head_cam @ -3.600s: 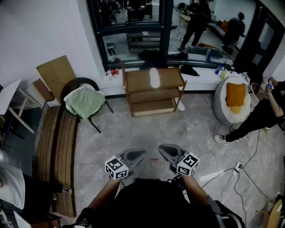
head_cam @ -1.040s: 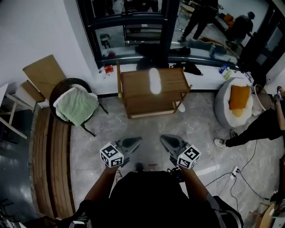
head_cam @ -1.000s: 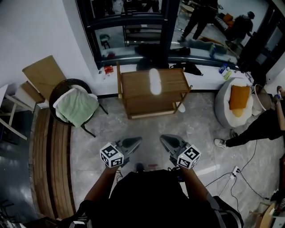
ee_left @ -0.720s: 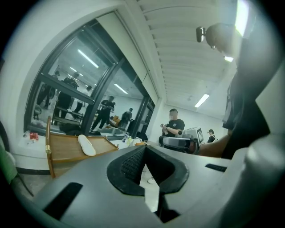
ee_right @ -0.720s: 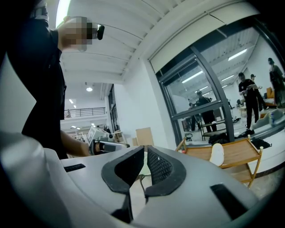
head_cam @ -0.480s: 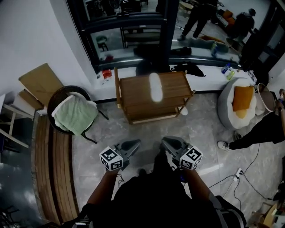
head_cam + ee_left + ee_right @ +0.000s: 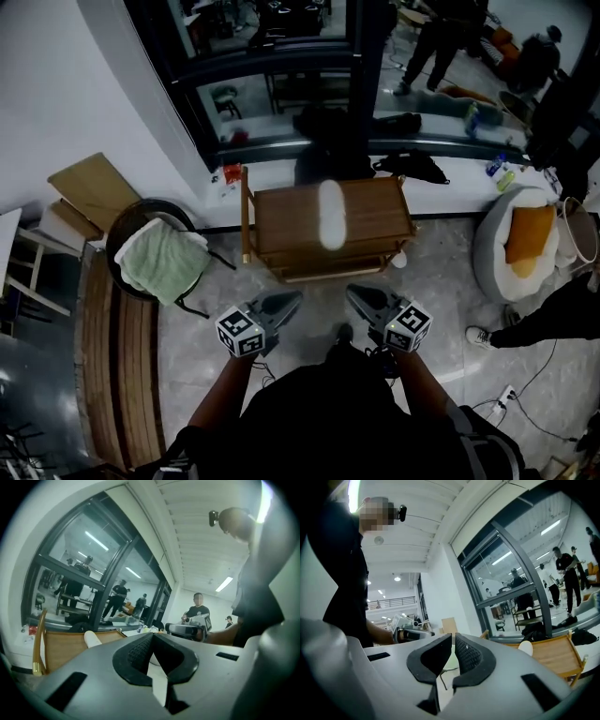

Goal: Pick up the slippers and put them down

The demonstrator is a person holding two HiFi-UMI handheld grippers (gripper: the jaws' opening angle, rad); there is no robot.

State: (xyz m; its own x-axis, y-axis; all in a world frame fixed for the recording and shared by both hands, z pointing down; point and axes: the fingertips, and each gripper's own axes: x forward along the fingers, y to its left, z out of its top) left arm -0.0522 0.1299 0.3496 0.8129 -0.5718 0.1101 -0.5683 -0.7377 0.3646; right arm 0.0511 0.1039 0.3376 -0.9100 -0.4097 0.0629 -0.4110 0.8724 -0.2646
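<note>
I see my left claw and right claw held side by side low in the head view, each with its jaws pressed together on nothing. At twelve o'clock from them, well apart, a white slipper lies lengthwise on top of the wooden shelf unit by the window wall. A chair with a green cushion stands at ten o'clock, and a white beanbag at two o'clock.
</note>
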